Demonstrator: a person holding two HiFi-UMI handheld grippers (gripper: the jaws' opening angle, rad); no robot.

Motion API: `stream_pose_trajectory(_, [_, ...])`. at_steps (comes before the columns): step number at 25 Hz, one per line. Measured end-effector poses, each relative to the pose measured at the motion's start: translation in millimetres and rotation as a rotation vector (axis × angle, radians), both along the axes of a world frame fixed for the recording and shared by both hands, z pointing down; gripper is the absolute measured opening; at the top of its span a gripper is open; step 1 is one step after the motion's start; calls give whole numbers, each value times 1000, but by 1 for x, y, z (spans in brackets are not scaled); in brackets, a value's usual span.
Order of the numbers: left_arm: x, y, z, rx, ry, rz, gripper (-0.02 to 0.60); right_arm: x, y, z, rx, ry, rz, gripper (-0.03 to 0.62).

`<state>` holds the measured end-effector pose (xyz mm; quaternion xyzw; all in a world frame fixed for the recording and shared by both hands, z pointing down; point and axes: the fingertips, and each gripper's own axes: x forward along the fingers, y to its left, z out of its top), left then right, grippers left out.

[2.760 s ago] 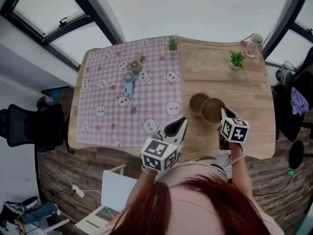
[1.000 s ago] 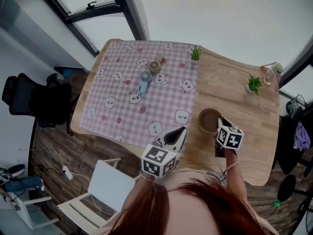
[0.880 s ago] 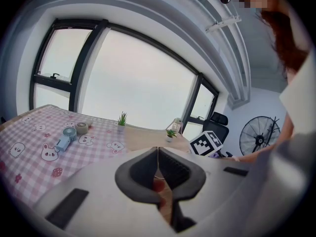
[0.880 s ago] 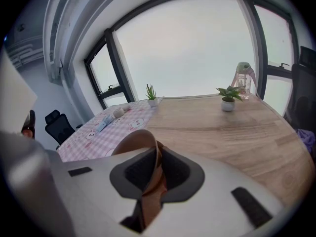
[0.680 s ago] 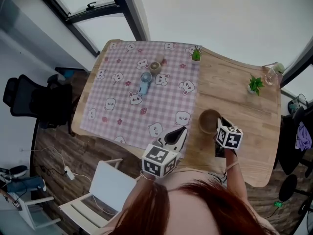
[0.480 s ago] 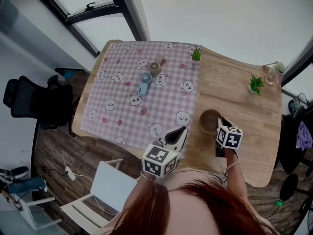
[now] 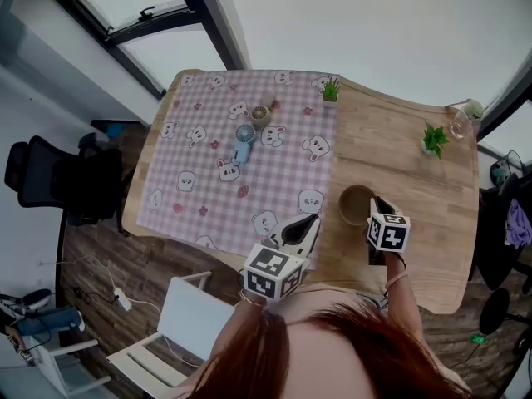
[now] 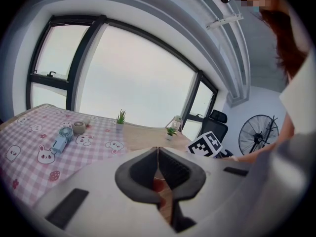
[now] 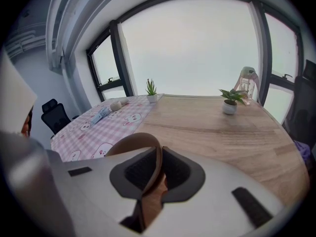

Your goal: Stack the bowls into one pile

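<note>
Where two brown bowls sat side by side a few seconds ago, only one round brown shape now shows, so the second bowl appears to be nested inside the first. It rests on the bare wood of the table point(image 7: 416, 173), right of centre in the head view. A pink checked cloth point(image 7: 241, 173) with bunny prints covers the table's left half. The bowl pile point(image 7: 356, 204) sits just right of the cloth's edge. At the pile's lower right, the right gripper point(image 7: 376, 206) has its jaws clamped on the rim, and its own view shows the thin brown rim pinched between the dark pads. The left gripper point(image 7: 309, 221) hovers at lower centre over the cloth's near corner, its jaws closed together on nothing. Judging by this, the stack is made and only the release remains.
</note>
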<state>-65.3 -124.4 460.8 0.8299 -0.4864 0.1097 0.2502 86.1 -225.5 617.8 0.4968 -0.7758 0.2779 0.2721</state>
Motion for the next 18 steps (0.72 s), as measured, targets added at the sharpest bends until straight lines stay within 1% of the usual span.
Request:
stream_pose_trajectory(8, [-4,1,0,2,-4,11,11,0,2,-2,12,22,1,34])
stream_pose_trajectory(12, [-5,2,-2,9,1,18,11,2,3,-6,17,15,19,37])
stream_pose_trajectory(18, [-5,4,-5,24,5,36,11,6,5,-17,49,-1,48,38])
